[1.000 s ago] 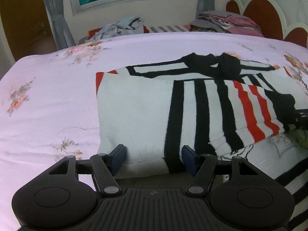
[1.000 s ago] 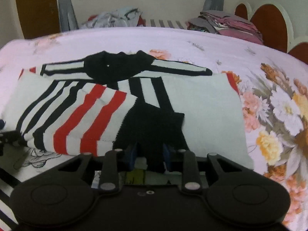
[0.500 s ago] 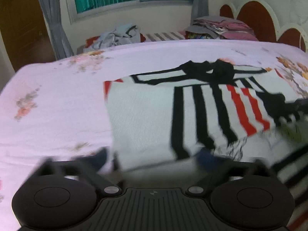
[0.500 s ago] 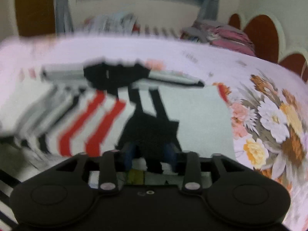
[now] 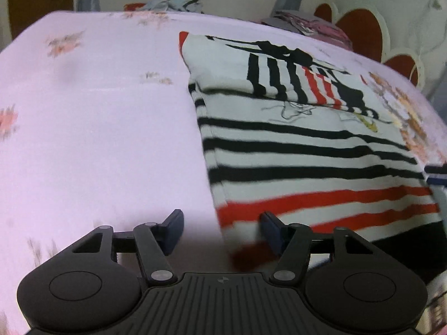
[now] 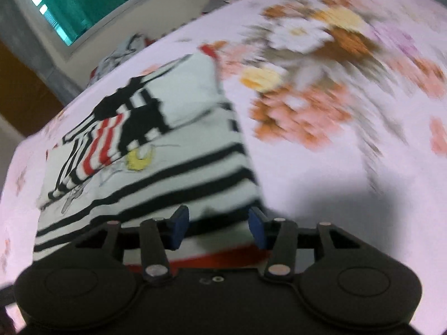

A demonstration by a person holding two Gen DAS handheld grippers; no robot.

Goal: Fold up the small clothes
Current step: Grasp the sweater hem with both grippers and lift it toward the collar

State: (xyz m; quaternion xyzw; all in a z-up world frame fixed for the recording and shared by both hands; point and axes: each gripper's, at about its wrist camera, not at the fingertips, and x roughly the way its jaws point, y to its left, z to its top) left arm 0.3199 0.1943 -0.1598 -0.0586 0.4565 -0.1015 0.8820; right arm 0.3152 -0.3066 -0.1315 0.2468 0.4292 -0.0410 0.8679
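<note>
A white knit sweater [image 5: 307, 150] with black and red stripes lies flat on the bed, both sleeves folded across its chest. My left gripper [image 5: 222, 229] hovers at the sweater's near left corner. Its jaws are closing; the red-striped hem corner lies between them, and the pads stand apart from it. In the right wrist view the sweater [image 6: 156, 150] runs away to the upper left. My right gripper [image 6: 218, 223] is at its near right edge, jaws closing, with the striped hem between them but not pinched. The other gripper's tip shows at the left view's right edge.
The bed sheet [image 5: 97, 139] is pale pink with flower prints, and a big bouquet print [image 6: 307, 64] lies right of the sweater. Piles of clothes [image 5: 304, 22] sit at the far end by a red-brown headboard [image 5: 360, 30]. A window [image 6: 83, 2] is behind.
The right gripper let go of the black cuff it held. Both grippers drew back from the folded sleeves to the sweater's near hem corners. The right view has rolled.
</note>
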